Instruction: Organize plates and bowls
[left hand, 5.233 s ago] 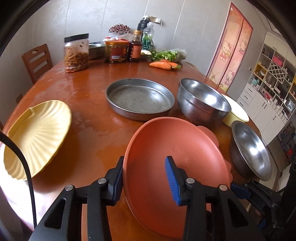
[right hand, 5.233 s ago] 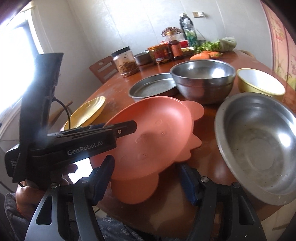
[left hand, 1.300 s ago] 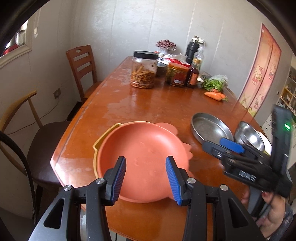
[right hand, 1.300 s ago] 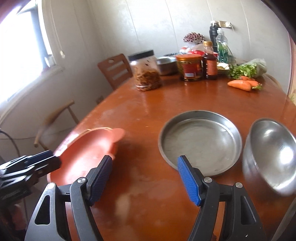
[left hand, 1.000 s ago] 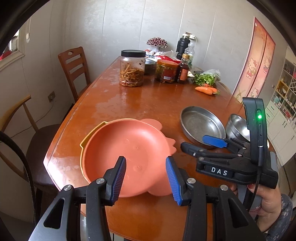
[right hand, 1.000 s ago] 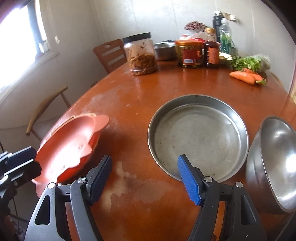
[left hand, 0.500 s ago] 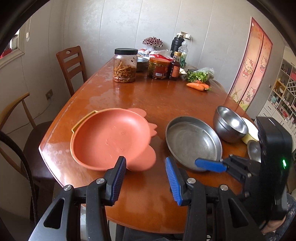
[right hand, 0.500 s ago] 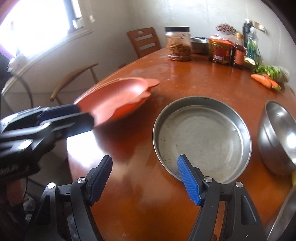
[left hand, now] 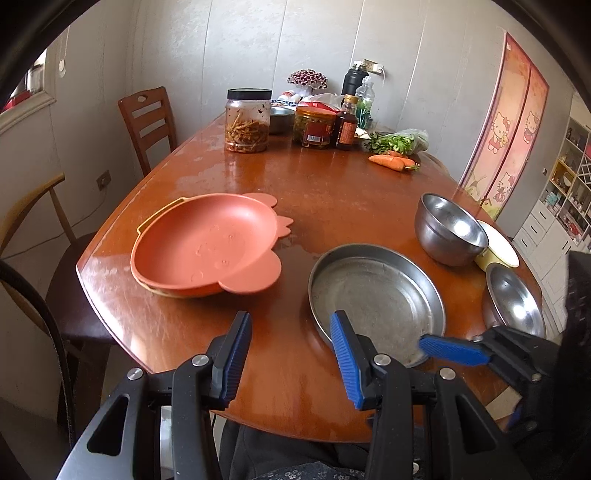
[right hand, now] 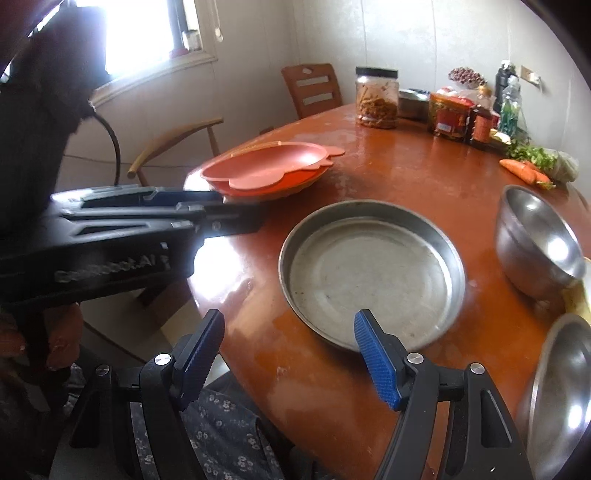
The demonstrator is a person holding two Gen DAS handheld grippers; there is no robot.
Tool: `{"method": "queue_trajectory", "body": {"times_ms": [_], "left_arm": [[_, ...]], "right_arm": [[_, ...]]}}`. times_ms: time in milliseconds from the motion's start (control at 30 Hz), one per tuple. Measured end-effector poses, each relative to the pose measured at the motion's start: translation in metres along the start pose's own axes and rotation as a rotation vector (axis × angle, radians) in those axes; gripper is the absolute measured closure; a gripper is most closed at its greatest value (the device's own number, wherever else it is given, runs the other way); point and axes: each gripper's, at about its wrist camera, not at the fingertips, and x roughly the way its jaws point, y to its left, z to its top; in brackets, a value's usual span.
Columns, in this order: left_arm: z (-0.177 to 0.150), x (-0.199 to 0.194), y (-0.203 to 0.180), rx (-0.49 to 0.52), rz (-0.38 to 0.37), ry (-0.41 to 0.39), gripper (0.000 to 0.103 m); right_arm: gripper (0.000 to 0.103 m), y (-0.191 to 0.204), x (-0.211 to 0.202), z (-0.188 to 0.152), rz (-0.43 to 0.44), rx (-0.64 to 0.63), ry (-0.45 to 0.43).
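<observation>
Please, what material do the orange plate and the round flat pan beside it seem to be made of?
Orange plate: probably plastic or melamine; matte, even colour, moulded ear-shaped tabs. Round flat pan: metal, probably stainless steel or aluminium; dull grey, scuffed bottom, faintly shiny rim.

Daylight floods in from a window [right hand: 147,33], blown out to white in the right wrist view, and throws pale glare across the glossy table [right hand: 236,254]. The left gripper [right hand: 240,218] there is dark and slightly blurred. Both fisheye views bend walls and blacken at the corners.
</observation>
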Motion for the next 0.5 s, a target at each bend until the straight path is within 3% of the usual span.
{"method": "queue_trajectory", "body": {"times_ms": [233, 500], "left_arm": [[-0.003, 0.005, -0.009, 0.004, 0.001, 0.009, 0.059], [-0.004, 0.018, -0.019, 0.016, -0.012, 0.023, 0.059]], "right_arm": [[0.028, -0.019, -0.021, -0.004, -0.089, 0.052, -0.068], [0.028, -0.053, -0.019, -0.009, -0.137, 0.189, -0.067]]}}
